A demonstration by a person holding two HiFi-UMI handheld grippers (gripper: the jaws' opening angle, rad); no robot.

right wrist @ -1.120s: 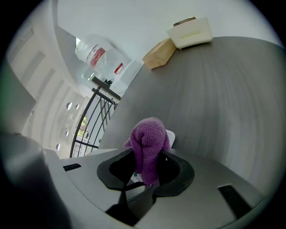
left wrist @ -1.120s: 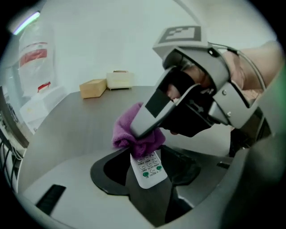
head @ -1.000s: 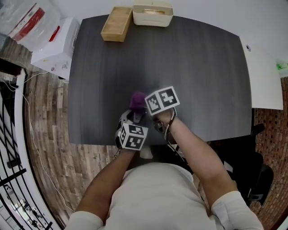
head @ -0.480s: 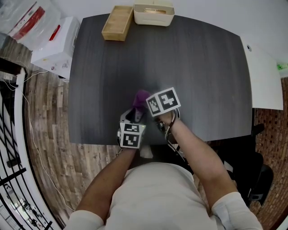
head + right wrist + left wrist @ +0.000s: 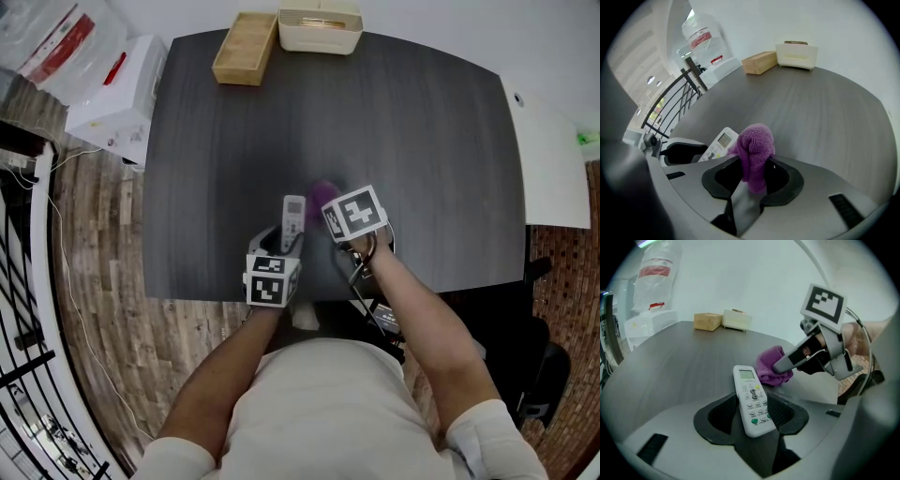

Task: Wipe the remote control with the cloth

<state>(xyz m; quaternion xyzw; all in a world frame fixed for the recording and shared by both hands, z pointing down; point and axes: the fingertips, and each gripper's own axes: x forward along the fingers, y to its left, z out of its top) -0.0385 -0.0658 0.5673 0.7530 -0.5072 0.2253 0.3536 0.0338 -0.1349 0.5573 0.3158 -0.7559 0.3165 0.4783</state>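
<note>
The white remote control [image 5: 751,398] sticks out of my left gripper [image 5: 752,416], face up, its screen end pointing away over the dark table [image 5: 394,131]; the jaws are shut on its lower end. In the head view the remote control [image 5: 293,221] lies just ahead of that gripper [image 5: 281,246]. My right gripper [image 5: 752,176] is shut on the bunched purple cloth [image 5: 754,152]. The cloth [image 5: 324,194] now sits to the right of the remote control's far end, apart from its face, with the right gripper [image 5: 339,217] beside the left one.
At the table's far edge stand a wooden box [image 5: 244,49] and a cream tray [image 5: 319,31]. A white box and plastic bags [image 5: 108,84] lie off the table's left side. A white surface [image 5: 548,159] adjoins the table on the right.
My right gripper has carried the cloth off the remote control to the right, uncovering its face. The left gripper has stayed put and rolled a little.
</note>
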